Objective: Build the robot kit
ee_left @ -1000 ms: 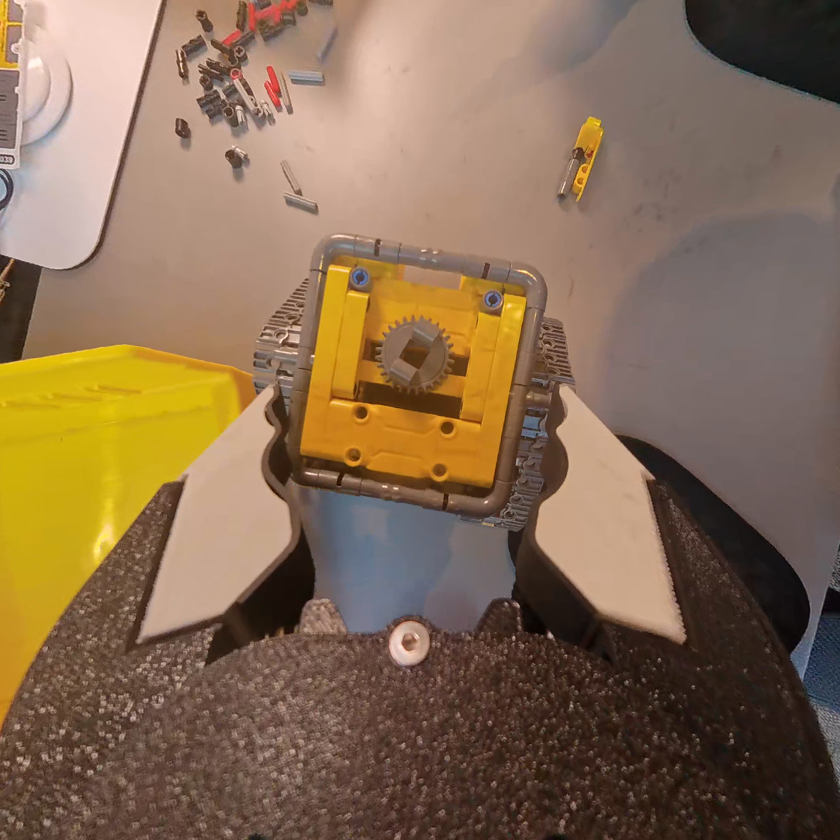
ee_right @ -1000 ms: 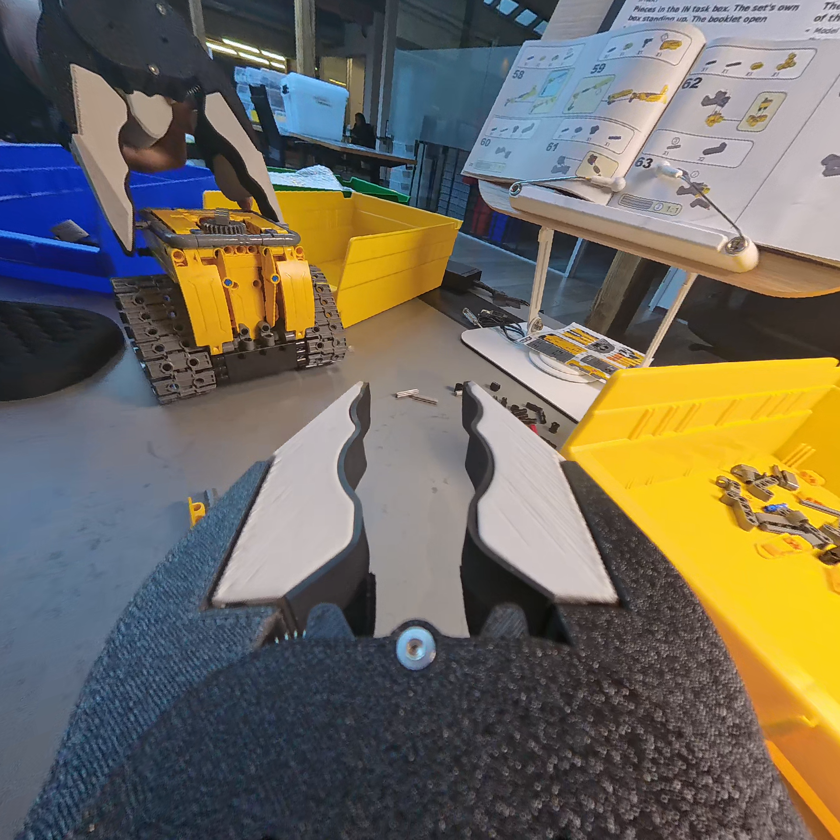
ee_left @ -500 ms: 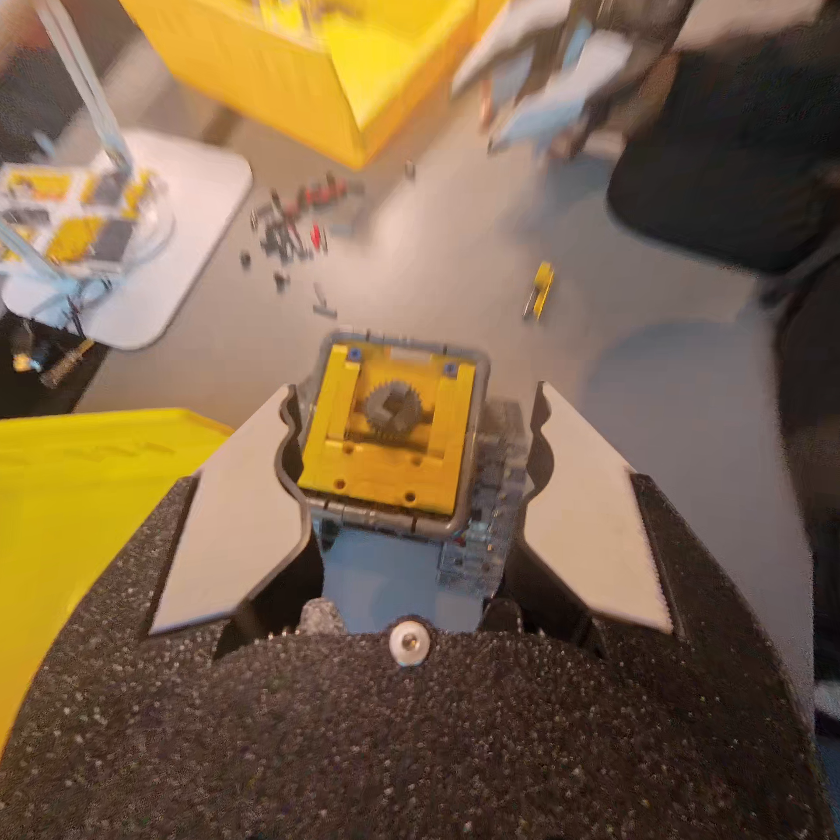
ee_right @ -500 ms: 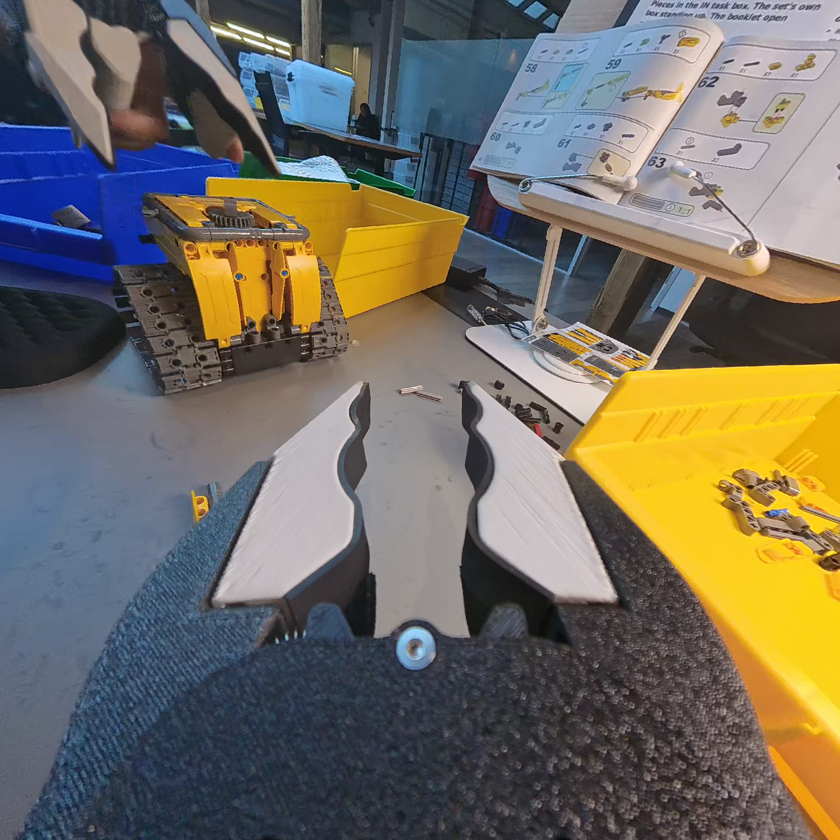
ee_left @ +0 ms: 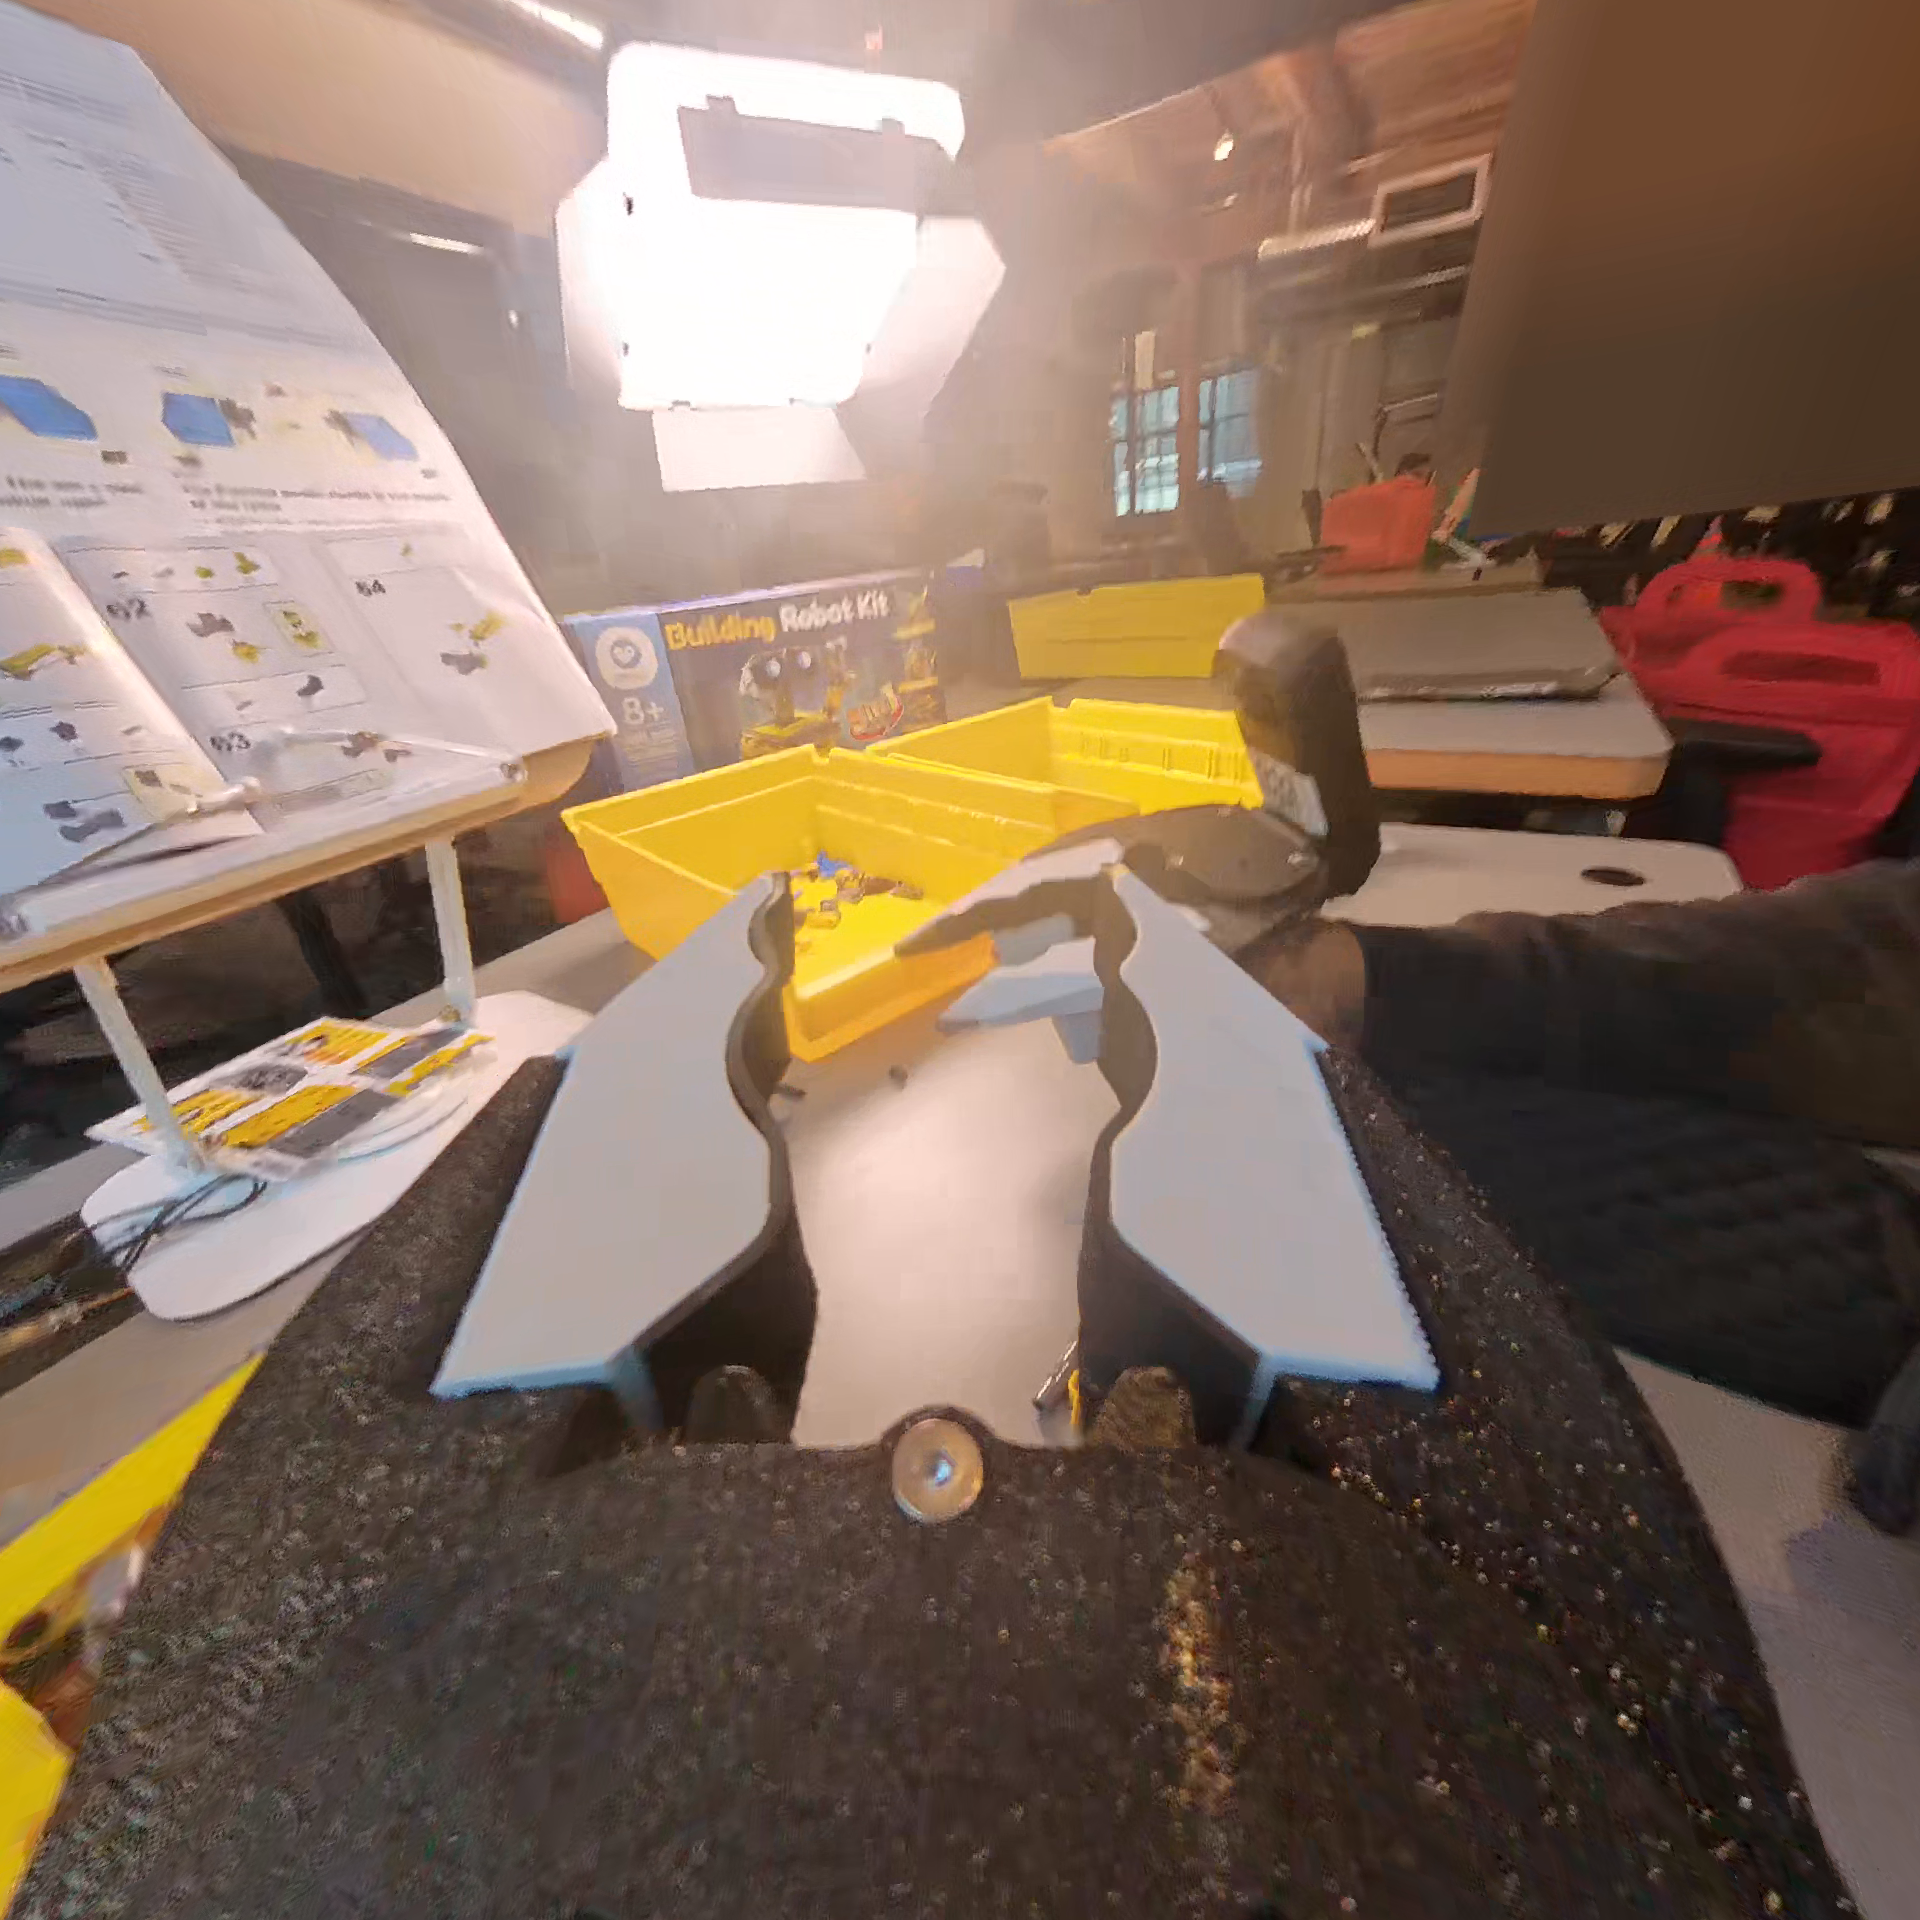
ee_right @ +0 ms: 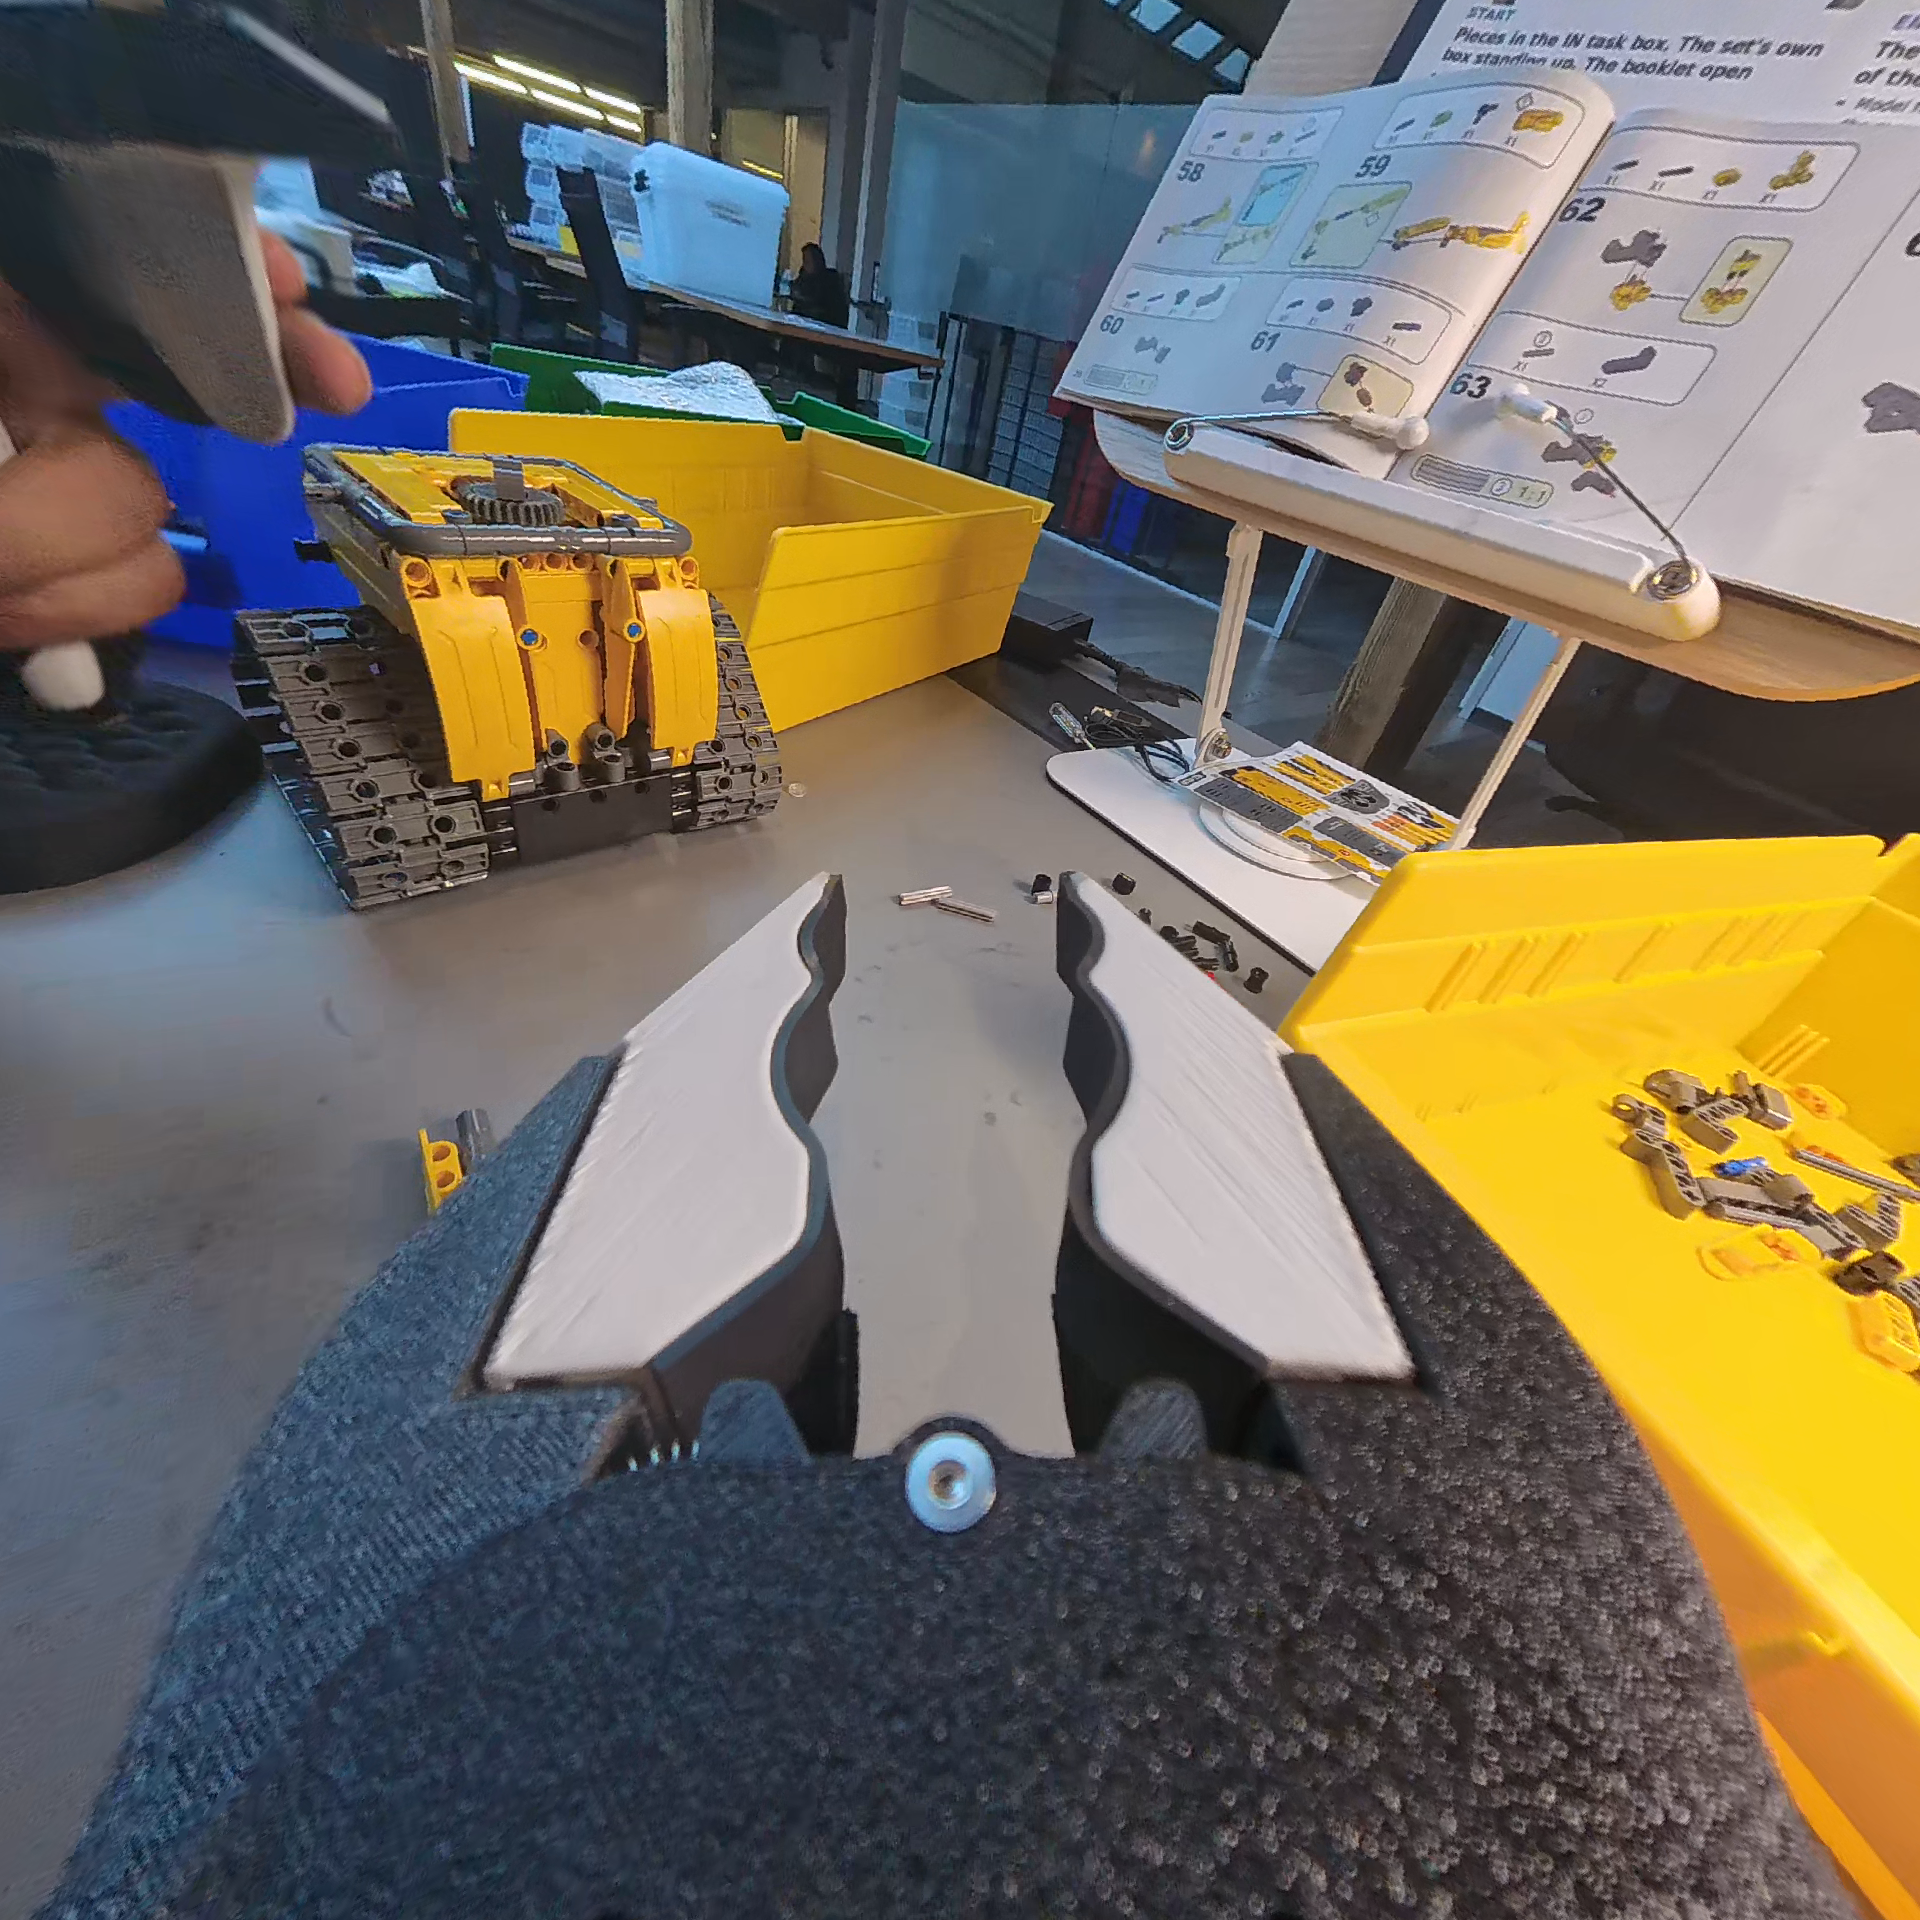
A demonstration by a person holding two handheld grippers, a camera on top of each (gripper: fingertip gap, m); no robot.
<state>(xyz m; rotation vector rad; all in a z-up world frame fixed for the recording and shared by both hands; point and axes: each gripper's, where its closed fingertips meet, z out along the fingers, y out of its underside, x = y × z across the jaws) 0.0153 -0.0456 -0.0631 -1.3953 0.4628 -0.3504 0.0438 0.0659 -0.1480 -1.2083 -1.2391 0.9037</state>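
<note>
My left gripper [ee_left: 940,904] is open and empty, raised above the grey table [ee_left: 935,1195]. It faces a yellow bin [ee_left: 707,873] of small parts. My right gripper [ee_right: 951,894] is open and empty, low over the table. A yellow tracked model [ee_right: 509,665] with a grey gear on top stands ahead of it to the left, apart from both grippers. Two short grey pins [ee_right: 945,906] lie just past the right fingertips. One finger [ee_right: 197,312] of the left gripper, held by a hand, shows above the model. The right gripper also shows in the left wrist view [ee_left: 935,987].
An open instruction booklet [ee_right: 1455,260] sits on a white stand [ee_right: 1195,800]. A yellow bin [ee_right: 1558,1039] with loose grey parts is at the right, and an empty yellow bin [ee_right: 883,561] is behind the model. A small yellow piece [ee_right: 442,1158] lies by the right gripper. A kit box [ee_left: 769,665] stands at the back. There is about 15 cm between the tips of the two grippers.
My left gripper has lifted away from just above the tracked model and swung up to face across the table. The model stays on the table. My right gripper has hardly moved.
</note>
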